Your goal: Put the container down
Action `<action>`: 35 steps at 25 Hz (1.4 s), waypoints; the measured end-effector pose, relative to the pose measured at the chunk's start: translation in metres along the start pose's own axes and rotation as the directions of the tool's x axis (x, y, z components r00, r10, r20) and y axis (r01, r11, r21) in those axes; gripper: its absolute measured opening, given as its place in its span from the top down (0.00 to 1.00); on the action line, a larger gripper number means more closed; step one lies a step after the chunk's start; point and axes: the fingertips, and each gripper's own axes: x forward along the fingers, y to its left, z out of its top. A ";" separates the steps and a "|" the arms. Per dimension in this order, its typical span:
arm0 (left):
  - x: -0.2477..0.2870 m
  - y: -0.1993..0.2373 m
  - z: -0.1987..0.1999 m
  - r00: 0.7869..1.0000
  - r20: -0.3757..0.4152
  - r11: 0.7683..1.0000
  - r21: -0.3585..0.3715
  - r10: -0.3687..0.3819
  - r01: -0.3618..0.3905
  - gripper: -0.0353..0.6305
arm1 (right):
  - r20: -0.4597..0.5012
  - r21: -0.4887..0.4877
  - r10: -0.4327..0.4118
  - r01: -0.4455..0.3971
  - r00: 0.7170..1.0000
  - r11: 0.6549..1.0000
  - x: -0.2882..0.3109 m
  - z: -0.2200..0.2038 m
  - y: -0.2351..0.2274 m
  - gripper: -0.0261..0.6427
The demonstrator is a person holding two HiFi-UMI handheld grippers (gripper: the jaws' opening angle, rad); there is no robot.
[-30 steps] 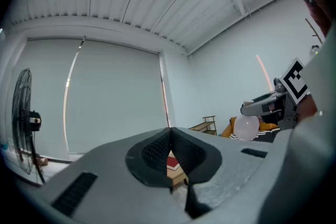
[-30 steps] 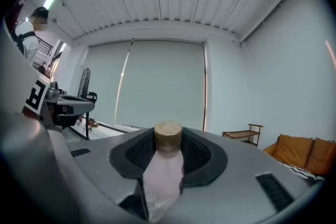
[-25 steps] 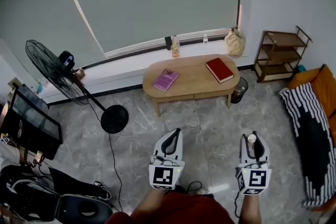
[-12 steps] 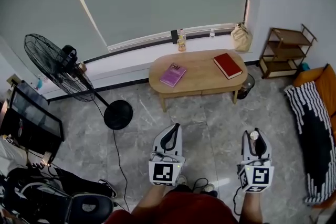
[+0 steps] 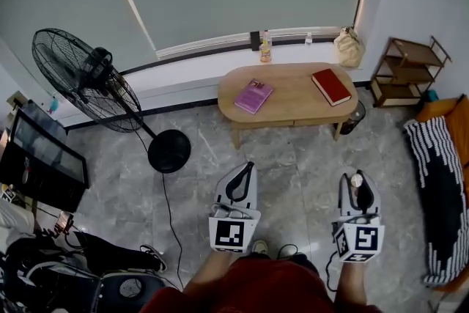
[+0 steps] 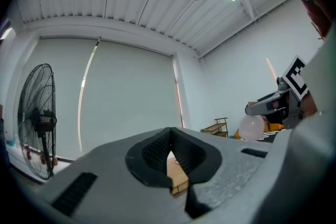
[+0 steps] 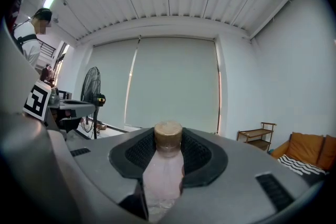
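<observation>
A small clear bottle with a tan cap (image 7: pixel 167 162) stands upright between the pads of my right gripper (image 7: pixel 167 157), which is shut on it. In the head view its cap (image 5: pixel 357 180) shows at the tip of the right gripper (image 5: pixel 357 192), above the grey floor. My left gripper (image 5: pixel 241 185) is level beside it, jaws together and nothing held. In the left gripper view its pads (image 6: pixel 157 149) meet at the tips. The wooden coffee table (image 5: pixel 297 106) lies ahead of both grippers, some way off.
On the table lie a pink book (image 5: pixel 253 95) and a red book (image 5: pixel 331 86). A standing fan (image 5: pixel 86 80) with a cable is at the left, a wooden shelf (image 5: pixel 410 70) and a sofa (image 5: pixel 448 179) at the right. Bags (image 5: pixel 80 275) lie at lower left.
Both grippers keep their place in the head view while the room has shifted: the table has slid to the right and the fan shows larger. The grip on the bottle is unchanged.
</observation>
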 end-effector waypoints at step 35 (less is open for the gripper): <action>0.160 0.028 -0.047 0.997 -0.066 0.999 -0.002 0.034 -0.034 0.94 | -0.046 0.045 0.032 -0.030 0.998 0.999 0.157 -0.031 -0.066 0.75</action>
